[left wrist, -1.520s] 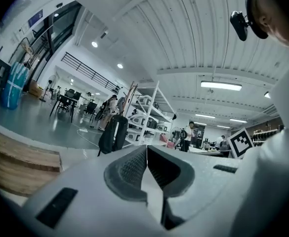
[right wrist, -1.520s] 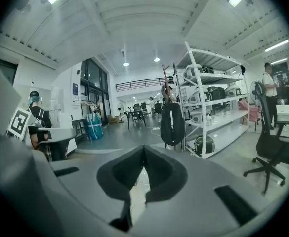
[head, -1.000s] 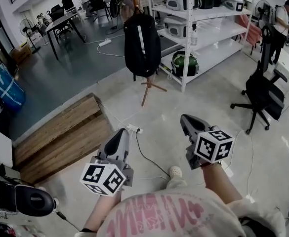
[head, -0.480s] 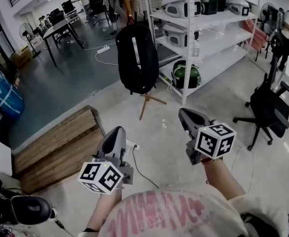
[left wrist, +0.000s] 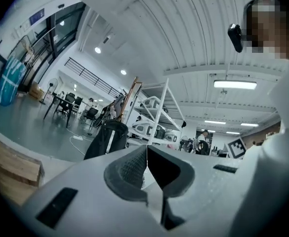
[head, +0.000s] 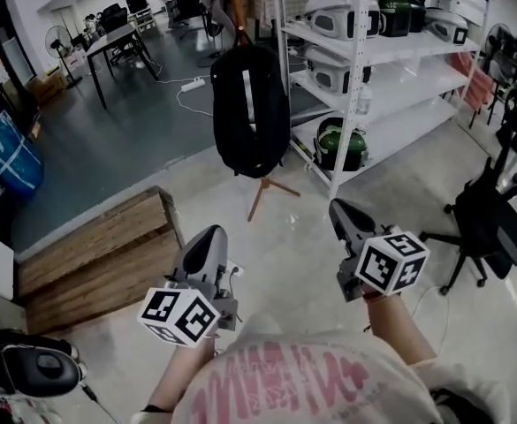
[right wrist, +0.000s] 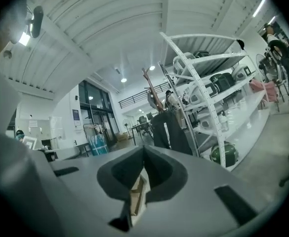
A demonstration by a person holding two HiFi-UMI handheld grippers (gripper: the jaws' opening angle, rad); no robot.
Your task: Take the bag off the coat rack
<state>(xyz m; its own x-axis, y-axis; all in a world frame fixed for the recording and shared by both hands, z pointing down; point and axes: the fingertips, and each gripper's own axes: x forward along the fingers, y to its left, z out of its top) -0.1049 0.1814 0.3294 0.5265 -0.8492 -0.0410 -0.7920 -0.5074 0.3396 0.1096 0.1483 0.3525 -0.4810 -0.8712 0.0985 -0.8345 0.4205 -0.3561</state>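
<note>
A black backpack (head: pixel 251 109) with a pale vertical stripe hangs on a wooden coat rack (head: pixel 237 7) whose splayed feet stand on the floor below it. It also shows as a dark bag (left wrist: pixel 107 138) ahead in the left gripper view and the same bag (right wrist: pixel 170 131) in the right gripper view. My left gripper (head: pixel 212 235) is shut and holds nothing, well short of the bag. My right gripper (head: pixel 338 208) is shut too, empty, below and right of the bag.
White metal shelving (head: pixel 364 56) with helmets and boxes stands right of the rack. A black office chair (head: pixel 488 223) is at the right. A low wooden platform (head: pixel 99 250) lies at the left, a white power strip (head: pixel 235 271) and cable on the floor between the grippers.
The backpack and rack have come closer and now loom larger in the head view. Both grippers stay shut and have advanced toward the rack.
</note>
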